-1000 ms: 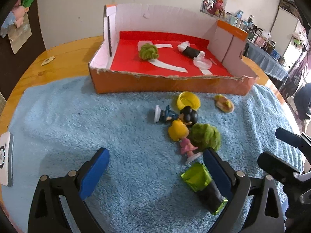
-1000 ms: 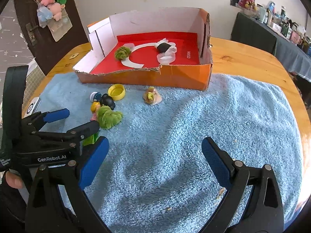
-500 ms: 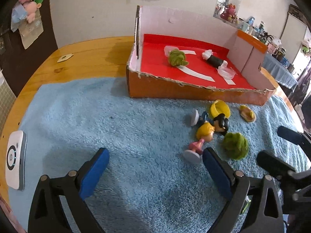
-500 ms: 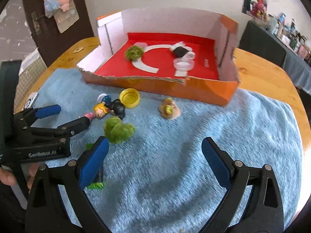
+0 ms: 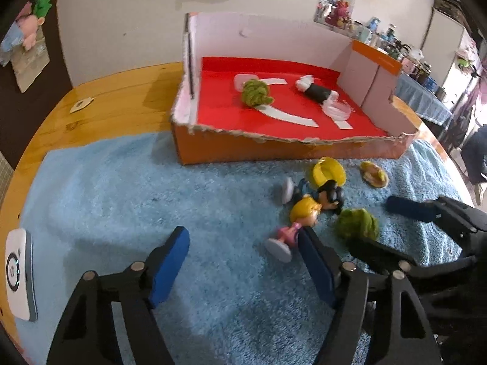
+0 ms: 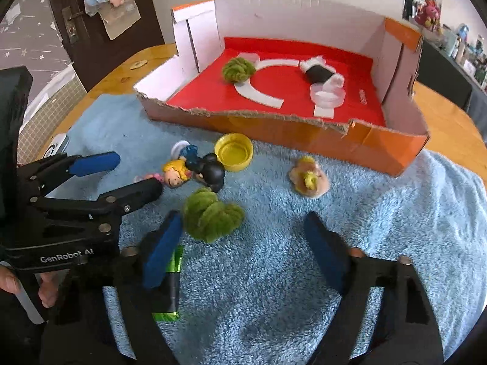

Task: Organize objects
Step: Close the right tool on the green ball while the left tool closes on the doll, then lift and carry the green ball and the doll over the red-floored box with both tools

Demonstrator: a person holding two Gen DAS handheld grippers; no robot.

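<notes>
Toys lie scattered on a blue towel (image 5: 127, 200) that covers a round wooden worktop (image 5: 115, 97), all of them just in front of an open cardboard box (image 6: 304, 133) with a red floor. Inside the box sit a green pompom (image 6: 238, 70), a black-and-white roll (image 6: 318, 71) and a clear lid (image 6: 328, 94). Just outside its torn front wall rest a yellow bottle cap (image 6: 233, 151) and, further to the right along that wall, a small shell-like toy (image 6: 309, 178). Nearer than the cap, two figurines lie touching: a black-haired doll (image 6: 210, 170) and a blonde doll (image 6: 175, 175) in pink. A second green pompom (image 6: 211, 214) sits on the towel beside the dolls, on the side away from the box. The left tongs (image 5: 243, 261) are closing with only bare towel between their blue pads; the right pad stands just beside the blonde doll's round base. The right tongs (image 6: 243, 249) are closing too, nothing pinched, the second pompom just ahead of their left pad and a green foil packet (image 6: 170, 286) partly under that pad. A white gadget (image 5: 18, 273) lies at the towel's left edge, well apart from the box.
</notes>
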